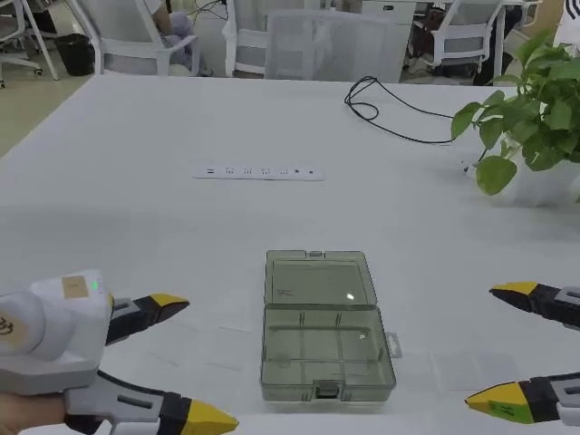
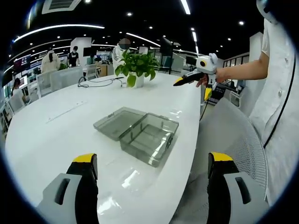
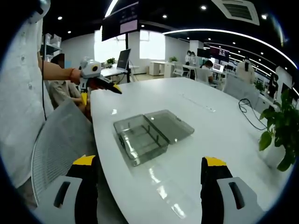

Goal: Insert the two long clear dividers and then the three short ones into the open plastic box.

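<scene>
Box (image 1: 326, 326) between left tongs (image 1: 199, 360) and right tongs (image 1: 488, 344)
It lies open on the table (image 1: 136, 127), well apart from both; each pair of jaws is spread wide

Clear dividers (image 1: 471, 370) — faint, count unclear; right hand-held gripper (image 1: 482, 344) and plant (image 1: 530, 118) cut off at right edge.

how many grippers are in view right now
2. The left gripper is at the near left of the open box, and the right gripper is at its near right. Both are open and hold nothing. None looks hidden.
</scene>
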### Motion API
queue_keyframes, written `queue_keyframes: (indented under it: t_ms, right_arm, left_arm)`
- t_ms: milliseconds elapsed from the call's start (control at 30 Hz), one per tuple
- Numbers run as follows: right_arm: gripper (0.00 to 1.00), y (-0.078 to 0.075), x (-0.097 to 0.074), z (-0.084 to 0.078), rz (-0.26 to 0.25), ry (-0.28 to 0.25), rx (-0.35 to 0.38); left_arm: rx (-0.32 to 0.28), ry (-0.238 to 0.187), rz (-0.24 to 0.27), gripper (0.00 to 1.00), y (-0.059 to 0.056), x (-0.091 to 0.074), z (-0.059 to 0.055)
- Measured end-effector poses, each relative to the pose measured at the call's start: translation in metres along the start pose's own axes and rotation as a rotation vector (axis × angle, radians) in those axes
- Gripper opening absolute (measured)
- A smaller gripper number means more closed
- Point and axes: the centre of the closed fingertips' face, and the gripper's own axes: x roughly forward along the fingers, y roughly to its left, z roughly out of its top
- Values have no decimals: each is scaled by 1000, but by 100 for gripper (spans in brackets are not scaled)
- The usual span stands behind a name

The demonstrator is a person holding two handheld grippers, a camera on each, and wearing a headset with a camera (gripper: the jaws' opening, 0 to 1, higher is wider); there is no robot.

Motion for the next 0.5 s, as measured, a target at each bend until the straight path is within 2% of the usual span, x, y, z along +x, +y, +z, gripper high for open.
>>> queue_keyframes:
  t_ms: [500]
  right_arm:
    - [92, 1, 2, -1, 3, 2, 4]
  left_arm:
    - [-4, 2, -3, 100, 1, 2, -2]
